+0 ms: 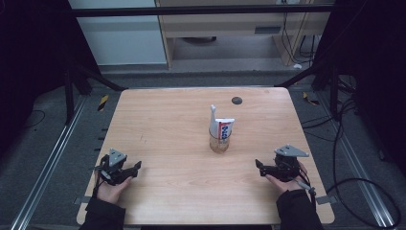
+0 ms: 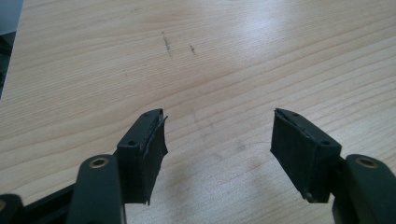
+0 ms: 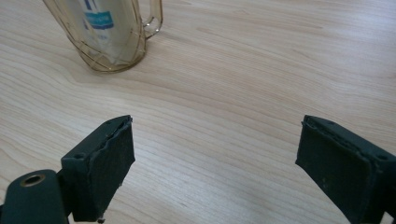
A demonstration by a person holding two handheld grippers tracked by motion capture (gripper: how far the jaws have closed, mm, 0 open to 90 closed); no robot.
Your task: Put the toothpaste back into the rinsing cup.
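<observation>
A clear amber plastic mug [image 1: 219,143] stands upright near the middle of the wooden table [image 1: 163,124]. Two tubes stick out of it: a white one [image 1: 213,119] and a white, red and blue one [image 1: 224,128]. In the right gripper view the mug [image 3: 112,39] sits at the upper left, handle turned right. My left gripper [image 1: 136,167] rests open at the table's near left, held in a hand. Its jaws stand wide apart over bare wood [image 2: 218,135]. My right gripper [image 1: 259,166] rests open at the near right, right of the mug, with nothing between its jaws [image 3: 215,154].
A small dark round disc [image 1: 236,100] lies near the table's far edge. Black frame bars [image 1: 201,10] cross behind the table, and cables [image 1: 342,143] trail over the floor on the right. A few faint pencil marks [image 2: 167,44] show on the wood ahead of the left gripper.
</observation>
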